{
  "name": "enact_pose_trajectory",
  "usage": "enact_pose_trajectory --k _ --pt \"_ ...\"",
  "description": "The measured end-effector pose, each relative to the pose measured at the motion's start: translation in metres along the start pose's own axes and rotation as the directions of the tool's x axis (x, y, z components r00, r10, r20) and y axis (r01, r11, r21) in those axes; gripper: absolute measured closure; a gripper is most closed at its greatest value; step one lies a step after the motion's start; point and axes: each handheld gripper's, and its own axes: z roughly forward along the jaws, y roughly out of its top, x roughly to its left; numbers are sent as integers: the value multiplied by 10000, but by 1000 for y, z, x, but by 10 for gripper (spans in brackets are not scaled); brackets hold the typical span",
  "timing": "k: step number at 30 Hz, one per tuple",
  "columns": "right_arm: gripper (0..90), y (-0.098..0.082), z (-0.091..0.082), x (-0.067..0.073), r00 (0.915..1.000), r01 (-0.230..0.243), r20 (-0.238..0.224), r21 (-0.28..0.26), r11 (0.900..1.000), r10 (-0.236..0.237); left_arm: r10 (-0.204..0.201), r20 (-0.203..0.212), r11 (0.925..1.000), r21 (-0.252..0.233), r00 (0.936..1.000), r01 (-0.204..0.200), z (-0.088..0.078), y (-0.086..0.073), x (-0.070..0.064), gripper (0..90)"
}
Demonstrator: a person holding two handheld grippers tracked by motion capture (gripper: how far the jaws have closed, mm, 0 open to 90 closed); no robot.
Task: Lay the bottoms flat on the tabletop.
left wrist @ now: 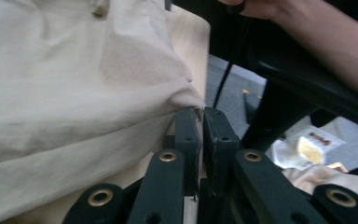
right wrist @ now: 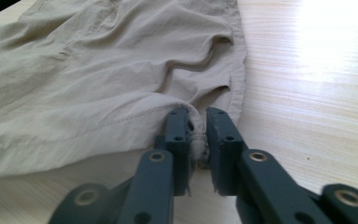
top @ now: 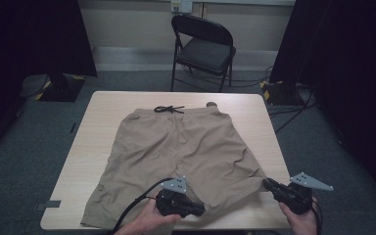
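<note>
Both claws pinch wrinkled khaki shorts (top: 176,147) at the hem.

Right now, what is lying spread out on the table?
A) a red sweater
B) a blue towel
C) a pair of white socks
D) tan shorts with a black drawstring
D: the tan shorts lie flat on the table, with a black drawstring tied at the waistband on the far side.
</note>
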Motion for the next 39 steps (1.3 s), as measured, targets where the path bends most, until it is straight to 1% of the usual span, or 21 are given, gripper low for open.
enact_pose_trajectory --k 1,2,3,5,6,7,9,11,13,14,17,20,21,23,25,27,29,33,34,36,39 --pt "722 0 -1 0 10000 34 -7 -46 10000 -34 -26 91 10000 -71 10000 27 -1 0 0 844" --pt "650 2 -2 0 10000 -6 -69 -78 10000 5 -113 186 9998 -175 9998 116 -3 1 0 835" --pt "610 5 -2 0 10000 -49 -72 -105 9999 48 -160 215 9992 -358 9996 167 -7 2 0 807" --pt "592 7 -1 1 9998 -4 -181 -130 9999 1 -124 193 9990 -430 9997 132 -11 3 2 801" --pt "581 10 0 3 9996 154 -234 -113 9998 -156 -195 206 9985 -517 9996 205 -13 4 3 794" --pt "580 11 2 4 9995 152 -286 -148 9998 -156 -324 244 9970 -694 9992 340 -16 4 4 782" --pt "595 14 8 6 9991 147 -396 -125 9998 -152 -313 183 9963 -801 9993 326 -21 6 8 770" --pt "603 15 19 9 9983 176 -557 133 9998 -168 -457 102 9944 -952 9989 465 -24 8 11 749" --pt "636 14 40 13 9959 406 -828 594 9974 -356 -585 -1 9924 -1087 9983 581 -27 9 14 737" --pt "636 14 40 13 9959 406 -828 594 9974 -356 -614 -127 9925 -1068 9980 597 -28 9 17 737" --pt "648 10 60 11 9960 421 -837 1120 9928 -328 -1006 -558 9921 -813 9934 959 -26 6 33 719" --pt "640 1 71 5 9981 377 -553 1686 9850 -288 -1195 -1014 9927 -310 9876 1169 -18 0 44 673" --pt "640 1 71 5 9981 377 -553 1686 9850 -288 -1244 -1026 9922 -252 9869 1224 -16 -1 46 673" --pt "618 -4 73 3 9985 406 -446 1990 9792 -323 -1350 -1147 9907 -16 9842 1358 -8 -4 51 659" --pt "616 -7 72 0 9985 382 -452 1933 9804 -299 -1390 -1245 9899 118 9824 1415 -3 -6 54 653" --pt "607 -9 68 0 9978 642 -303 2029 9771 -593 -1390 -1237 9898 147 9825 1419 -2 -6 56 633" --pt "601 -12 64 -1 9961 873 -273 1963 9767 -835 -1460 -1263 9891 24 9812 1475 -5 -6 56 612" --pt "601 -21 52 -8 9952 978 -128 1719 9803 -970 -1539 -1344 9881 -240 9789 1520 -15 -4 57 580" --pt "601 -23 50 -9 9949 1003 -82 1665 9809 -1003 -1602 -1402 9870 -358 9771 1567 -19 -4 58 569" --pt "599 -26 47 -9 9919 1240 82 1623 9789 -1271 -1661 -1597 9859 -482 9731 1603 -29 -5 61 567" --pt "595 -30 44 -5 9854 1615 284 1594 9739 -1681 -1908 -1899 9810 -732 9631 1799 -47 -10 68 562"
